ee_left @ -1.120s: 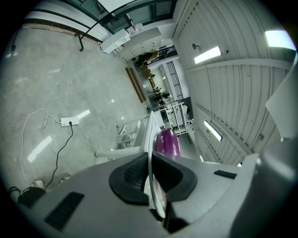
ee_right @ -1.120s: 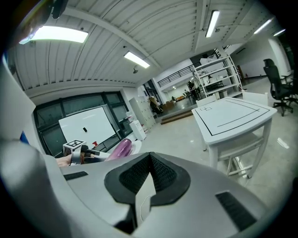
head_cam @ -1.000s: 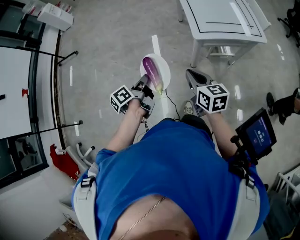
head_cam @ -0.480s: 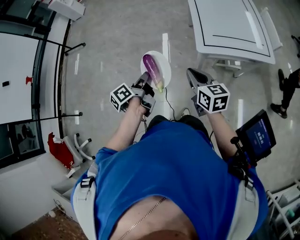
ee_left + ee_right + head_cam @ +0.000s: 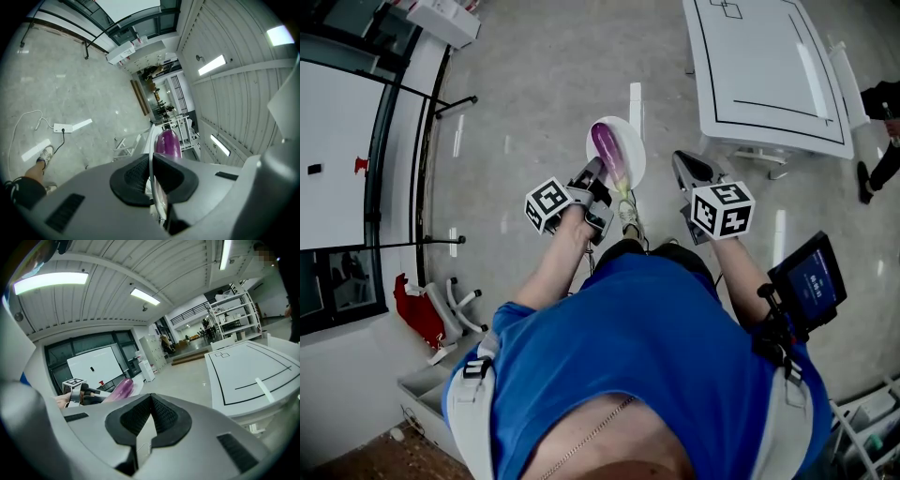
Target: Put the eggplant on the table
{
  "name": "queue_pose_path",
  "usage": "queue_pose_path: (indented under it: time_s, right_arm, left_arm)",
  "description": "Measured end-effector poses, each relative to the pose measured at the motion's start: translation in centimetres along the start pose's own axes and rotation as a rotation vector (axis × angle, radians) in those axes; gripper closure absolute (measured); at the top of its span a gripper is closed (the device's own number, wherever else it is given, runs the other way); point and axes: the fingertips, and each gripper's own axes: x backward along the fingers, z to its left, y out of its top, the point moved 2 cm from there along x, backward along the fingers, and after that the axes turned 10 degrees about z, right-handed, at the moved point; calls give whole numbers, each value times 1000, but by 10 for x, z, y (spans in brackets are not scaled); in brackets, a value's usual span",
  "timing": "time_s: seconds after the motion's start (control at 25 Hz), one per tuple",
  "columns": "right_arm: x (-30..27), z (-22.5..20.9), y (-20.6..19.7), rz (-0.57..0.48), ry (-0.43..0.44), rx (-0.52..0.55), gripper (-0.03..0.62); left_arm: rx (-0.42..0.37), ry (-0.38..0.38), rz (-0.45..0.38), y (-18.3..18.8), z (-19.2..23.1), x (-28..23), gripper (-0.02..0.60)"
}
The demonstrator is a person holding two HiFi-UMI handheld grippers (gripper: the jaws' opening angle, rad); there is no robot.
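Eggplant [image 5: 608, 148] — purple, pale green at the stem end. Plate [image 5: 635, 156]: white. Table [image 5: 769, 56]: white, black line markings. Marker cube [image 5: 722, 208] — black-and-white squares. Shirt [image 5: 647, 347]: blue.

Blue T-shirt [image 5: 656, 337], grey left tool [image 5: 596, 171], right tool [image 5: 679, 157], checkered marker cubes [image 5: 548, 203]

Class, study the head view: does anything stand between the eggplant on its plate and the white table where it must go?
Nothing visible does. The eggplant lies on a plate clamped at its rim by the left gripper; only bare floor separates it from the table ahead to the right.
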Motion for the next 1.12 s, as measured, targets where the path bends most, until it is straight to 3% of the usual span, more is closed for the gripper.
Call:
queue_pose_path:
  time_s: [0.28,0.52,1.12]
  right_arm:
    - [-36,-9,29,-23,-62,-10,592]
    - [-119,-12,70,-40,-108,-30,592]
    - [-121,-17,94,-83,-177,-49,592]
  left_arm:
    - [-22,-36,59,48,-2,-34,555]
    - [-39,-55,114,137,13,-69,555]
    - [-70,-78,153,157,-8,-86,556]
